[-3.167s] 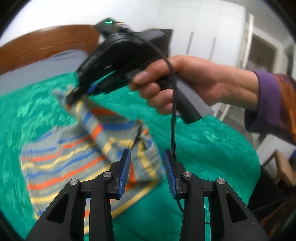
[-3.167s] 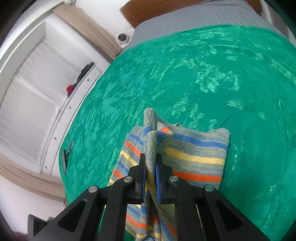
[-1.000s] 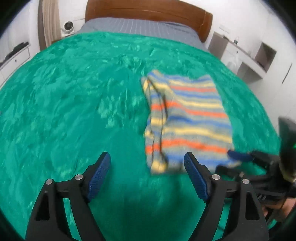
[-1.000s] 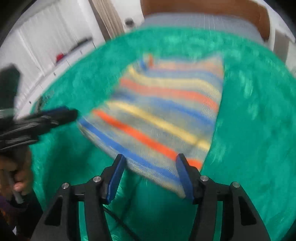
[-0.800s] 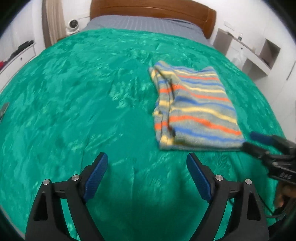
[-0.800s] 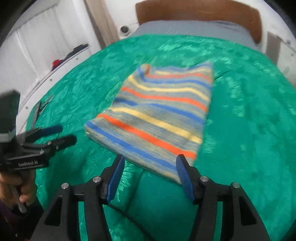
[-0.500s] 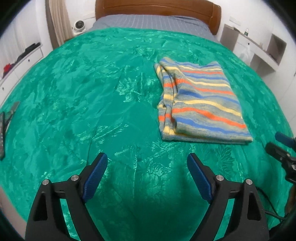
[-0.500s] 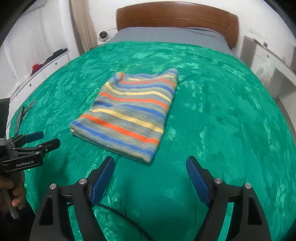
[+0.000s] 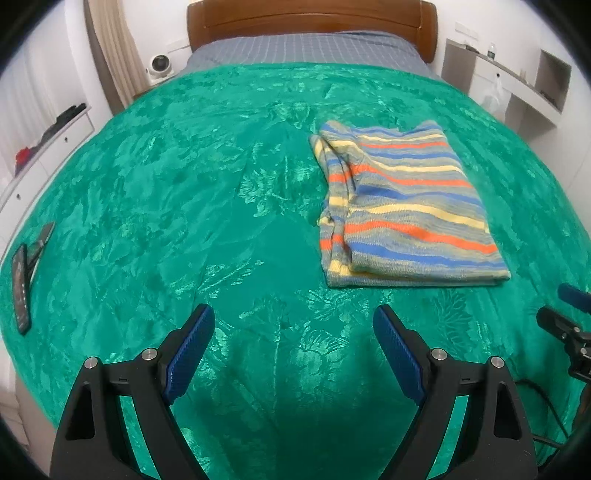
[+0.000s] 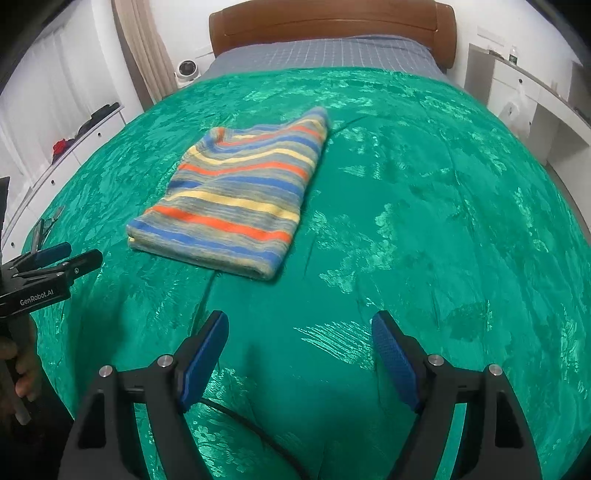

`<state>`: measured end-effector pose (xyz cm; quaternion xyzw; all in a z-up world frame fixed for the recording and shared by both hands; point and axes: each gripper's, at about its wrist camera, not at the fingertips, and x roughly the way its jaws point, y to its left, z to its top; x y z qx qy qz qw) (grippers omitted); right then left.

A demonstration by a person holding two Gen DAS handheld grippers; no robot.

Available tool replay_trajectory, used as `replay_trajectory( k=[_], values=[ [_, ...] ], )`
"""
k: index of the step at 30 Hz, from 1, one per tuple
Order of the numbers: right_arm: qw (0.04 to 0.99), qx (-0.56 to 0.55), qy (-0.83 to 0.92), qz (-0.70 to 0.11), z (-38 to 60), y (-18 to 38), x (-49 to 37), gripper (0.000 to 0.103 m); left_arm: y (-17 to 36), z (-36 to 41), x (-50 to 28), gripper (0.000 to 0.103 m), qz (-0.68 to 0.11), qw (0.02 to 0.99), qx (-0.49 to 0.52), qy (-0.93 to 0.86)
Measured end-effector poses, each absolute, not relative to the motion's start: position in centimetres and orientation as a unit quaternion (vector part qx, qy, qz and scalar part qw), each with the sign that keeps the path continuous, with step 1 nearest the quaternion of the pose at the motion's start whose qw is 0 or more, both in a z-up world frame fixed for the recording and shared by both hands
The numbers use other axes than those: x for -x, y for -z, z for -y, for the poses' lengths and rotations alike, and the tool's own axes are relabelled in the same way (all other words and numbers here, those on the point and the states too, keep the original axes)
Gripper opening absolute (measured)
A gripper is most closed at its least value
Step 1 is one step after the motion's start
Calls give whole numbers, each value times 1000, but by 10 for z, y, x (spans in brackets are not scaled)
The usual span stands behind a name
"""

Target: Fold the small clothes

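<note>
You are holding both grippers back from the striped knit garment (image 9: pixel 402 206), which is lying folded into a neat stack on the green bedspread (image 9: pixel 184 177), out ahead of your fingers and touching neither pair. Your left gripper (image 9: pixel 293 354) is standing spread wide with only bedspread between its blue pads (image 9: pixel 192 347); the garment is lying forward and to its right. Your right gripper (image 10: pixel 299 354) has just been opening and is now gaping too, with nothing between its pads; the garment is lying forward and to its left, so the stack is sitting between your two hands. Its long axis is running away from you toward the headboard (image 9: pixel 310 18), with the near short edge facing you.

The right gripper looks slightly nearer that near edge. The fold appears finished, so any further move is probably only tidying or a fresh garment. Nothing is blocking the way; a dark remote-like object (image 9: pixel 20 288) is lying far off at the bedspread's left edge.
</note>
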<state>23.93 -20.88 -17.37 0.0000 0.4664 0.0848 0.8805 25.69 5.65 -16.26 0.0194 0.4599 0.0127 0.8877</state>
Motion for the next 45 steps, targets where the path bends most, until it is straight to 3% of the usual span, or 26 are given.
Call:
replay_trajectory(
  k=[8, 14, 18, 19, 21, 24, 25, 27, 29, 32, 34, 36, 40, 42, 43, 44, 45],
  values=[
    [885, -54, -128, -445, 229, 174, -295, 79, 162, -50, -319, 94, -457, 886, 50, 61],
    [854, -171, -183, -456, 240, 195, -394, 79, 196, -35, -413, 94, -497, 867, 7, 33],
    [827, -210, -217, -473, 227, 225, -439, 78, 210, -48, -439, 103, -520, 853, 24, 44],
    [826, -214, -225, -470, 223, 227, -442, 76, 211, -49, -441, 103, -521, 852, 23, 50],
    [822, -196, -232, -481, 207, 228, -449, 50, 213, -50, -441, 103, -523, 850, 19, 59],
    [843, -91, -206, -489, 176, 221, -446, 39, 214, -55, -439, 103, -523, 850, 33, 63],
    [848, -67, -202, -486, 169, 219, -443, 37, 216, -58, -441, 99, -523, 848, 47, 66],
    [853, -42, -194, -482, 160, 215, -439, 32, 219, -53, -441, 75, -521, 847, 62, 88],
    [860, -28, -190, -472, 152, 208, -434, 29, 214, -41, -437, 32, -515, 847, 53, 122],
    [872, -19, -195, -448, 142, 193, -425, 26, 201, -33, -428, 20, -498, 859, 22, 118],
    [882, -22, -208, -421, 139, 175, -416, 26, 186, -44, -421, 17, -483, 865, 49, 125],
    [893, -17, -222, -391, 141, 157, -409, 26, 161, -57, -409, 6, -455, 878, 70, 130],
    [907, -29, -247, -341, 137, 122, -400, 26, 120, -57, -390, 9, -404, 904, 52, 130],
    [903, -56, -231, -359, 147, 128, -409, 30, 132, -50, -395, 25, -427, 896, 25, 123],
    [894, -68, -206, -392, 158, 144, -418, 37, 147, -48, -399, 46, -451, 885, 12, 116],
    [889, -67, -176, -418, 167, 157, -423, 57, 163, -48, -399, 61, -469, 878, -3, 98],
    [884, -58, -132, -444, 178, 171, -426, 75, 176, -50, -395, 61, -480, 874, -19, 76]
  ],
)
